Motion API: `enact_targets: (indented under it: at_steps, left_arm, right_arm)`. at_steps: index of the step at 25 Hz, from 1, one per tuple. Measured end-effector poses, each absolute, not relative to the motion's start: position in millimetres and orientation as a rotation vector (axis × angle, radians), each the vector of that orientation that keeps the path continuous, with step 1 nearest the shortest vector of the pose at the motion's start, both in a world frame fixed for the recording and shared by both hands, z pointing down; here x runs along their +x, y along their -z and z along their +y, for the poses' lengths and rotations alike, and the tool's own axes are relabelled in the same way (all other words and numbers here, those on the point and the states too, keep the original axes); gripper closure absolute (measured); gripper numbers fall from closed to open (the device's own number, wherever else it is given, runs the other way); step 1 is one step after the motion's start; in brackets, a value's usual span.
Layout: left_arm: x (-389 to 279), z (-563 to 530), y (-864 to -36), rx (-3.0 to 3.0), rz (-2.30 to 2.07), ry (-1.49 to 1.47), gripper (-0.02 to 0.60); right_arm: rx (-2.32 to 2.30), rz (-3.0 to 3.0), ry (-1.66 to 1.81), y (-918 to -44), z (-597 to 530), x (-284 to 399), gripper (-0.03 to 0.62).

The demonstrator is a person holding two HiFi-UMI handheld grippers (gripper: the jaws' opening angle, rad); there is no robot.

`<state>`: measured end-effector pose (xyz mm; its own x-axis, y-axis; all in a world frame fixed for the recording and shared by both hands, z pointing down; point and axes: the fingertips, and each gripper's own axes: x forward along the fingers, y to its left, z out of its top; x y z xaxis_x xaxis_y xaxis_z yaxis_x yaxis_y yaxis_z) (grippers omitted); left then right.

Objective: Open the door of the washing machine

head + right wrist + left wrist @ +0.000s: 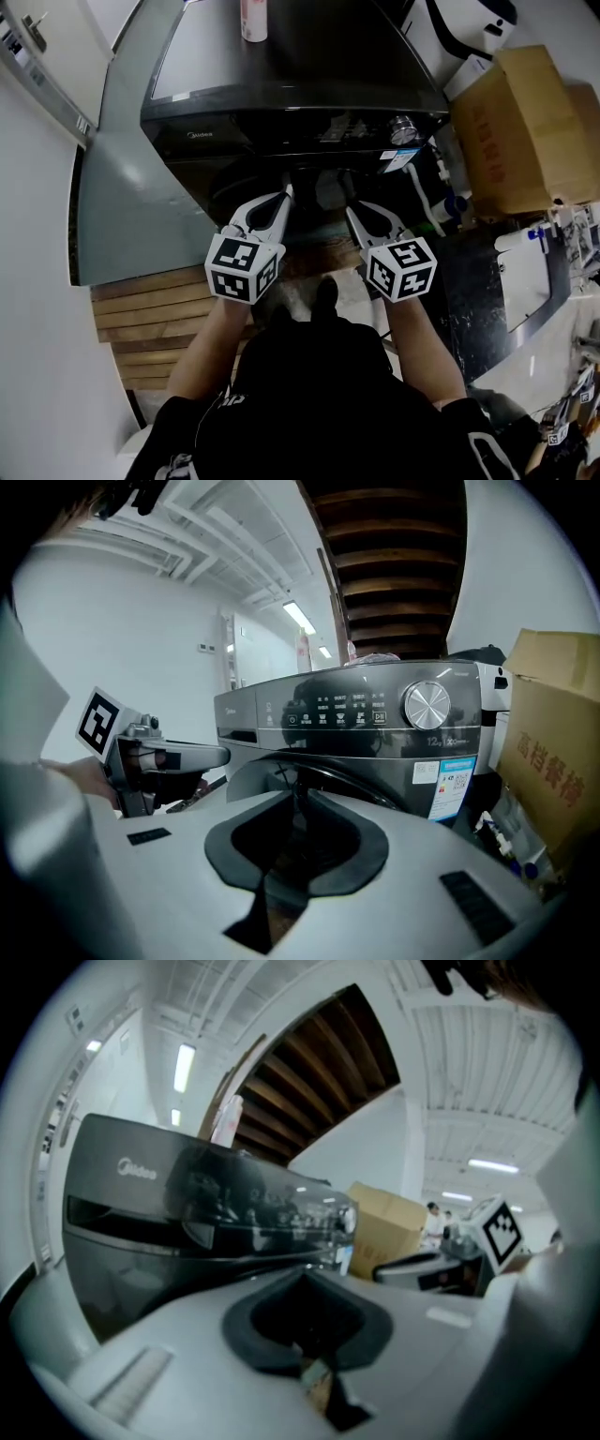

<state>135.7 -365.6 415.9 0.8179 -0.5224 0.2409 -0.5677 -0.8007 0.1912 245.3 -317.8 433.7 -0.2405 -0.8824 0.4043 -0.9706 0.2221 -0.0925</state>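
cluttered workroom: washing machine [291, 84], cardboard box [525, 131]

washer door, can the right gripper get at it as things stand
Probably yes. The right gripper points at the door close ahead, with nothing between them; its jaws stand slightly apart and empty. The left gripper sits beside it, clear of that path.

We catch the brand name Midea in pale letters on the dark grey washing machine [178, 1199], at the upper left of its front panel. Just under its round silver dial [427, 705] we make out a 12; the rest blurs. The white and blue sticker [448, 782] below it is too small to read. Red Chinese characters run across the brown cardboard box [553, 761].
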Motion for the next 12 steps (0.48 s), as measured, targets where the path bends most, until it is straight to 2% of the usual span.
enact_targets:
  at_steps: [12]
  left_arm:
    - [167, -389, -411, 2.744, -0.906, -0.280, 0.572]
  right_arm:
    - [1.539, -2.048, -0.352, -465, -360, 301, 0.477]
